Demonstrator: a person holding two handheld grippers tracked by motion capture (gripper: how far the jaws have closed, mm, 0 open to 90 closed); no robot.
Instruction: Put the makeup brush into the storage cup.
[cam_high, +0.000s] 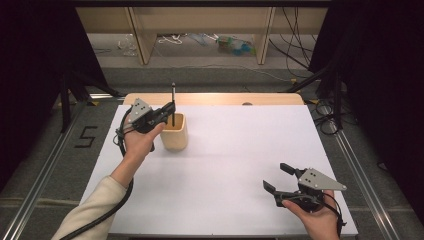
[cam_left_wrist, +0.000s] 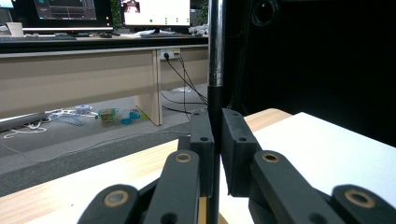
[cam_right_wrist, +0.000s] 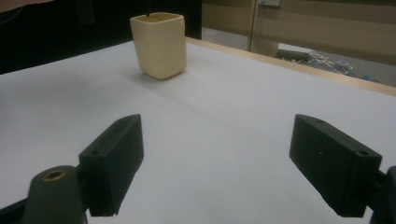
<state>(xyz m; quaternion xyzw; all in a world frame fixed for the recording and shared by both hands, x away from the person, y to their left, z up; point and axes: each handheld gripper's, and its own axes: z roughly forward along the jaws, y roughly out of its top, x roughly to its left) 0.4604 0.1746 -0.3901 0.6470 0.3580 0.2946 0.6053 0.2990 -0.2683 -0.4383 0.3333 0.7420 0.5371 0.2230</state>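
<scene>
Left tongs clamped on upright pen — over the cup

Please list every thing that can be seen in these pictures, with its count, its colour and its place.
pen: one, black with a silver part, upright in the jaws of the left gripper, lower end inside the cup.
cup: one, pale cream, rounded square form, on the far left part of the sheet.
white sheet: one, white, covers most of the table top.
table: one, light wood, its bare edge shows beyond the sheet.
desks: beige, behind the table, with cables and small items on the floor beneath.
monitors: at least two, on the desk in the left gripper view.
left gripper: one, black, jaws closed on the pen above the cup.
right gripper: one, black, jaws wide apart, near right part of the sheet, holding nothing.
</scene>
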